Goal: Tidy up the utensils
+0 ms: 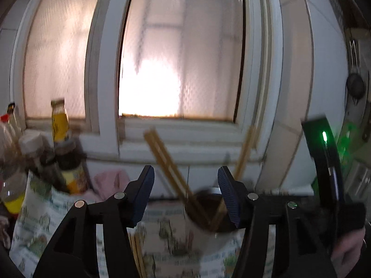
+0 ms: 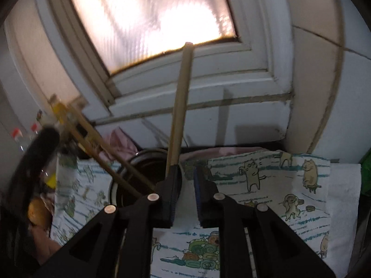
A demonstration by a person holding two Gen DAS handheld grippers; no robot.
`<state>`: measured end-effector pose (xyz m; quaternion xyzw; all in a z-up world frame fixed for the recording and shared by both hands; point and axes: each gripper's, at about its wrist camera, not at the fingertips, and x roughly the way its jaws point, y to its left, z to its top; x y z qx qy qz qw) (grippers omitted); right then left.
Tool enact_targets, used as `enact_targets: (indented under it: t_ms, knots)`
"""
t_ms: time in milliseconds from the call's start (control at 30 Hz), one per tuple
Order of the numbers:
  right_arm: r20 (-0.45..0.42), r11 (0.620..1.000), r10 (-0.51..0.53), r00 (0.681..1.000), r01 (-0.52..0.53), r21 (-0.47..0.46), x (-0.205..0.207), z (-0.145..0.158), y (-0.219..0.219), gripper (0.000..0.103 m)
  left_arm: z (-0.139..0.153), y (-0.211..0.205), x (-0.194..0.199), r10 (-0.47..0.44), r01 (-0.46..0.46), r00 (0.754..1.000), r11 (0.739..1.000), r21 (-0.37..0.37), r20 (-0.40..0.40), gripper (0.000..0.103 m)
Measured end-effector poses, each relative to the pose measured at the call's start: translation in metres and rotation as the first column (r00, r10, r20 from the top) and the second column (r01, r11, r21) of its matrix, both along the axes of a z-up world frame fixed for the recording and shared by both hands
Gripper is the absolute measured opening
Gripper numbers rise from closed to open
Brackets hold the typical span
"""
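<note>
chopsticks (image 1: 170, 164): three stood in the cup (image 1: 208, 210); left hand-held gripper (image 1: 185, 194) gaped wide, empty; right hand-held gripper (image 2: 185, 197) slightly apart, empty.

chopsticks (image 1: 171, 162) in cup (image 1: 208, 229), bottles (image 1: 62, 157) left

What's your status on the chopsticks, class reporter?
Left gripper and right gripper open, empty. Chopsticks standing in holder. Nothing blocking.
</note>
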<state>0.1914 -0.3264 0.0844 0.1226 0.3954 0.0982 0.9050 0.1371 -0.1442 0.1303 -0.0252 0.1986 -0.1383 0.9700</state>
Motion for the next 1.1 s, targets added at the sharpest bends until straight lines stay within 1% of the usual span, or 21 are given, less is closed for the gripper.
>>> enact_targets:
  t_ms: [67, 100, 133, 167, 233, 267, 300, 333, 367, 500, 633, 833, 867, 967, 1000, 1033, 1067, 1100]
  knots:
    - [0.011, 1.0, -0.01, 1.0, 0.01, -0.002, 0.0, 0.0, 0.002, 0.014, -0.01, -0.006, 0.002, 0.03, -0.027, 0.996, 0.999, 0.046, -0.083, 0.055]
    - [0.016, 1.0, -0.009, 1.0, 0.009, -0.008, 0.0, 0.0, 0.003, 0.011, -0.015, -0.009, 0.004, 0.029, -0.023, 0.993, 0.998, 0.052, -0.117, 0.054]
    - [0.017, 1.0, -0.01, 1.0, 0.011, -0.012, 0.0, -0.001, 0.003, 0.009, -0.02, -0.013, 0.009, 0.033, -0.023, 0.986, 0.998, 0.064, -0.164, 0.048]
    - [0.016, 1.0, -0.015, 1.0, 0.015, -0.013, 0.001, -0.002, 0.003, 0.007, -0.025, -0.017, 0.018, 0.056, -0.039, 0.974, 0.996, 0.081, -0.219, 0.04]
    - [0.013, 1.0, -0.015, 1.0, 0.016, -0.017, 0.002, -0.003, 0.003, 0.007, -0.035, -0.019, 0.031, 0.116, -0.094, 0.949, 0.992, 0.087, -0.293, 0.032]
    - [0.01, 1.0, -0.015, 1.0, 0.015, -0.016, 0.003, -0.003, 0.002, 0.006, -0.037, -0.019, 0.036, 0.114, -0.099, 0.944, 0.993, 0.065, -0.31, 0.023]
    - [0.008, 1.0, -0.01, 1.0, 0.01, -0.005, 0.002, -0.003, 0.001, 0.006, -0.039, -0.02, 0.04, 0.086, -0.079, 0.941, 0.996, 0.034, -0.328, 0.017]
    - [0.007, 1.0, -0.004, 1.0, 0.004, 0.003, 0.003, -0.003, 0.002, 0.005, -0.04, -0.022, 0.044, 0.065, -0.061, 0.938, 0.998, 0.021, -0.342, 0.008]
    - [0.004, 1.0, -0.004, 1.0, 0.004, 0.005, 0.003, -0.003, 0.002, 0.005, -0.041, -0.025, 0.045, 0.061, -0.056, 0.935, 0.998, 0.024, -0.348, 0.004]
    - [-0.005, 1.0, -0.024, 1.0, 0.024, 0.015, 0.0, -0.003, 0.001, 0.006, -0.041, -0.034, 0.05, 0.062, -0.045, 0.941, 0.997, 0.057, -0.333, 0.002]
    - [0.001, 0.998, -0.042, 0.999, 0.042, 0.046, -0.011, -0.004, -0.004, 0.009, -0.045, -0.031, 0.072, -0.021, 0.023, 0.941, 1.0, 0.001, -0.339, 0.003]
    - [-0.001, 0.994, -0.047, 0.999, 0.046, 0.1, -0.019, -0.003, -0.011, 0.011, -0.047, -0.036, 0.105, -0.13, 0.112, 0.938, 0.991, -0.071, -0.323, 0.005]
    - [0.003, 0.994, -0.051, 0.999, 0.051, 0.094, -0.019, -0.002, -0.011, 0.011, -0.046, -0.037, 0.11, -0.143, 0.123, 0.938, 0.989, -0.081, -0.315, 0.0]
    - [0.01, 0.994, -0.058, 0.998, 0.057, 0.089, -0.021, 0.0, -0.014, 0.012, -0.042, -0.039, 0.12, -0.163, 0.144, 0.952, 0.986, -0.088, -0.259, 0.0]
    - [0.005, 0.993, -0.04, 0.999, 0.04, 0.107, -0.02, -0.001, -0.013, 0.009, -0.042, -0.036, 0.122, -0.169, 0.147, 0.954, 0.984, -0.106, -0.248, 0.0]
    - [0.008, 0.992, -0.034, 0.999, 0.032, 0.12, -0.02, 0.0, -0.011, 0.009, -0.038, -0.033, 0.119, -0.182, 0.153, 0.954, 0.979, -0.134, -0.239, 0.0]
    - [0.021, 0.993, -0.037, 0.999, 0.034, 0.113, -0.021, 0.001, -0.01, 0.01, -0.036, -0.027, 0.116, -0.192, 0.159, 0.956, 0.975, -0.154, -0.223, 0.0]
    - [0.048, 0.996, -0.057, 0.997, 0.053, 0.077, -0.023, 0.003, -0.007, 0.011, -0.031, -0.022, 0.108, -0.184, 0.156, 0.963, 0.976, -0.151, -0.199, 0.0]
